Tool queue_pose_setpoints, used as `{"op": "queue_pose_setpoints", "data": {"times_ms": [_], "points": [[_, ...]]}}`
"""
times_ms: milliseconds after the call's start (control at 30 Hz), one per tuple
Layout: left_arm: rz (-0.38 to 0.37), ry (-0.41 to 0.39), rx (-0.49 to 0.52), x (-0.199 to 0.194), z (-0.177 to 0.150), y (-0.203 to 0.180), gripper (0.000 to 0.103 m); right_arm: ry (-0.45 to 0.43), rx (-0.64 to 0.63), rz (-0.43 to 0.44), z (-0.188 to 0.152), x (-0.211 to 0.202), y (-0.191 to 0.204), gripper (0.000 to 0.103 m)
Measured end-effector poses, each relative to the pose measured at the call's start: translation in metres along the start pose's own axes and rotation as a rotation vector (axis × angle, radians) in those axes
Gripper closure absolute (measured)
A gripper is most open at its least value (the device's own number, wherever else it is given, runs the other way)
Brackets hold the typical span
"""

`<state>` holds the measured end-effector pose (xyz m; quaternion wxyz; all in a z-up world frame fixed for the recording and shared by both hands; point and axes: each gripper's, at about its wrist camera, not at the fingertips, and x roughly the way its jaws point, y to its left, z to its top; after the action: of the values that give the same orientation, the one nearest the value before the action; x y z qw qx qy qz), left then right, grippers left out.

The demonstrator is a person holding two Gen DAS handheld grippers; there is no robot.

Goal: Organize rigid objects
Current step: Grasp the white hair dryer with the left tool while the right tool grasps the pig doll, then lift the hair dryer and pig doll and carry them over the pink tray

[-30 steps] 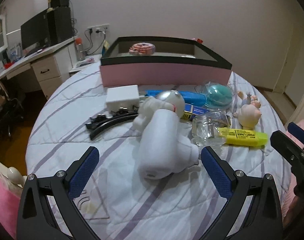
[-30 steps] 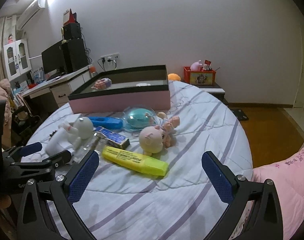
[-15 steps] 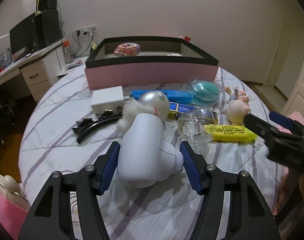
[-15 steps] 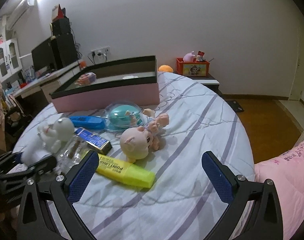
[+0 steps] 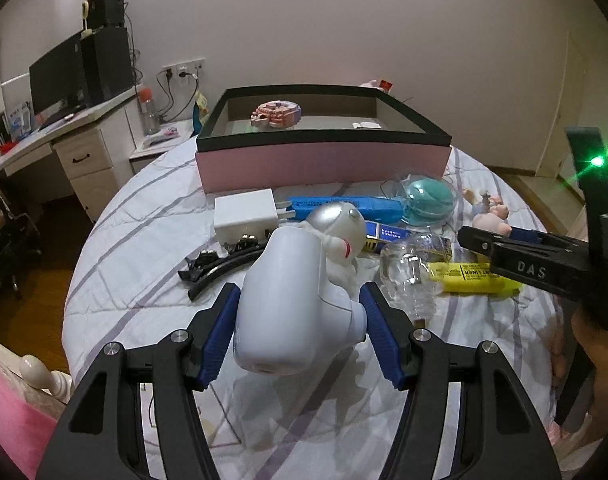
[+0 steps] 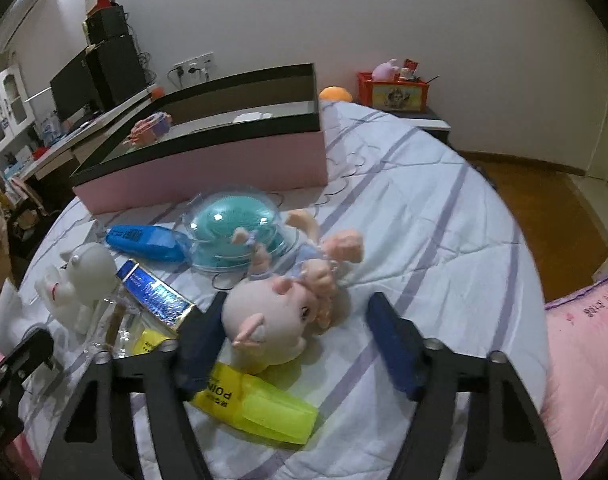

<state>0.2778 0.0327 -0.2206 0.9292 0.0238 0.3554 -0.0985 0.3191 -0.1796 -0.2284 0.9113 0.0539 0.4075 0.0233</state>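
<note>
on my left gripper the two blue pads are pressed against the sides of one white astronaut figure, so it is clamped on that; the figure lies on the striped bed cover, near the cover's near edge, its silver helmet pointing toward the box.

my right gripper has just been closing, and one pig-headed doll sits between its fingers. the left pad is blurred and looks to be at the doll's head, while the right pad stands clear of it with bare cover between, so the fingers are still apart, not clamped.

counting what i see on the cover: one pink box with a black rim toward the far edge, with one pink-and-white toy and one small white piece inside; one white charger block just in front of the box; one blue tube; one clear dome holding a teal shape; one blue-and-gold carton; one clear glass jar; one yellow highlighter lying partly under the doll and the right gripper's left finger; two black curved hair clips beside the astronaut, toward the cover's left edge.
</note>
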Motion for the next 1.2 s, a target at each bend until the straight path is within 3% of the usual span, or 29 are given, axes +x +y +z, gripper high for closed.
{"op": "queue_pose_setpoints", "data": {"times_ms": [33, 133, 433, 933, 1200], "points": [[-0.006, 0.001, -0.002, 0.001, 0.001, 0.0, 0.04, -0.006, -0.012, 0.009, 0.0, -0.001, 0.003, 0.051], [-0.008, -0.002, -0.006, 0.001, 0.003, 0.0, 0.04, -0.024, -0.048, -0.012, -0.003, -0.006, 0.012, 0.051], [-0.013, -0.042, -0.012, -0.016, 0.006, 0.0, 0.04, -0.121, -0.033, 0.072, -0.019, -0.05, 0.014, 0.051], [0.03, -0.271, 0.006, -0.085, 0.049, -0.009, 0.04, -0.332, -0.148, 0.151, 0.0, -0.135, 0.075, 0.051], [0.037, -0.384, 0.011, -0.117, 0.061, -0.01, 0.04, -0.426, -0.188, 0.133, 0.01, -0.161, 0.088, 0.05]]}}
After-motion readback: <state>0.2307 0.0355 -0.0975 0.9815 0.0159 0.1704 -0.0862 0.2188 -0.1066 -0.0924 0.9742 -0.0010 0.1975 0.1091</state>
